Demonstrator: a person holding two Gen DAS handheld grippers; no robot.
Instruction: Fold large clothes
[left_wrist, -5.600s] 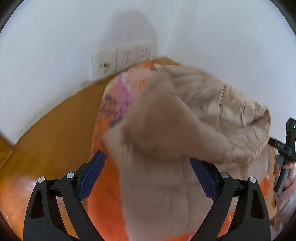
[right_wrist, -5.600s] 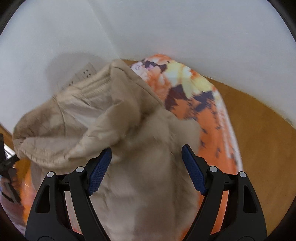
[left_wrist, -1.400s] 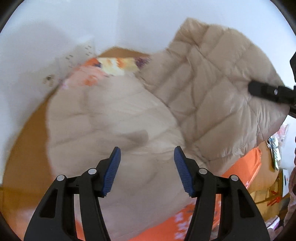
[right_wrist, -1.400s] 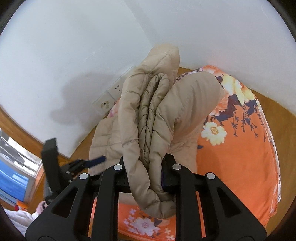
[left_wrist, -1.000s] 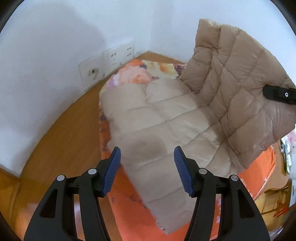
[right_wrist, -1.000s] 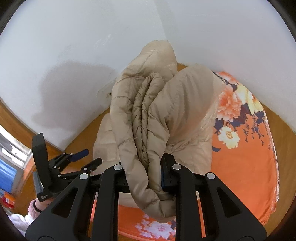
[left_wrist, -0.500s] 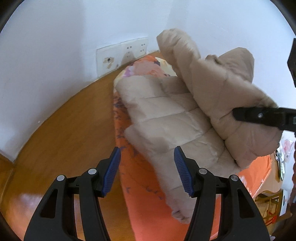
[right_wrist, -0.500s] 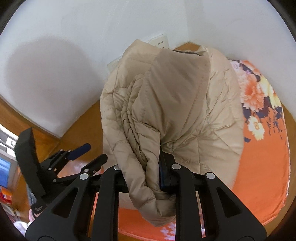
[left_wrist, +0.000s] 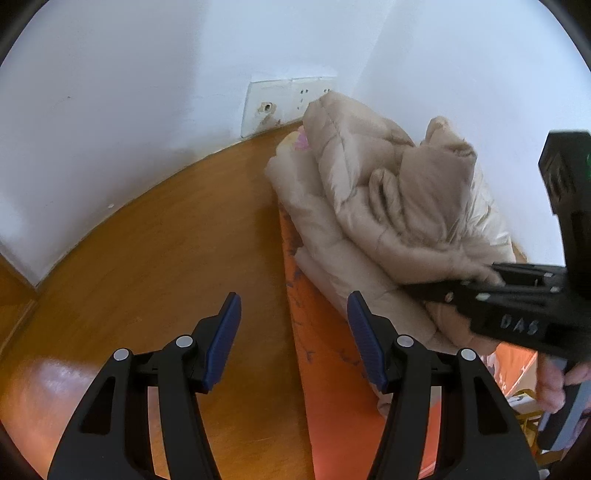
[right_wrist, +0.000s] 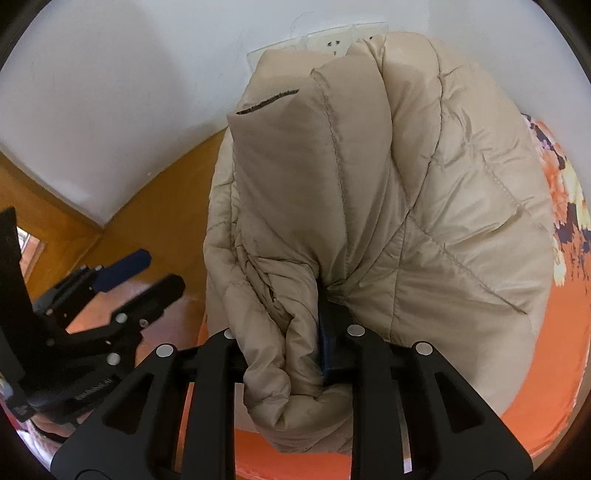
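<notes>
A beige quilted puffer jacket (left_wrist: 369, 206) lies folded in a thick bundle on an orange floral cloth (left_wrist: 332, 387), close to the wall corner. My right gripper (right_wrist: 280, 332) has a bunched fold of the jacket (right_wrist: 406, 184) between its jaws, which are opening, and the fabric still fills the gap. In the left wrist view the right gripper (left_wrist: 424, 286) reaches in from the right onto the bundle's near edge. My left gripper (left_wrist: 293, 306) is open and empty, hovering over the cloth's left edge and the wood, apart from the jacket.
A wooden tabletop (left_wrist: 166, 240) runs left of the cloth up to white walls. Wall sockets (left_wrist: 280, 99) sit just behind the jacket. A person's hand (left_wrist: 554, 380) holds the right gripper's handle. The left gripper (right_wrist: 147, 273) shows at the left of the right wrist view.
The right gripper has come down and laid the raised half of the jacket onto the lower half. The left gripper has drifted left, off the jacket, still open.
</notes>
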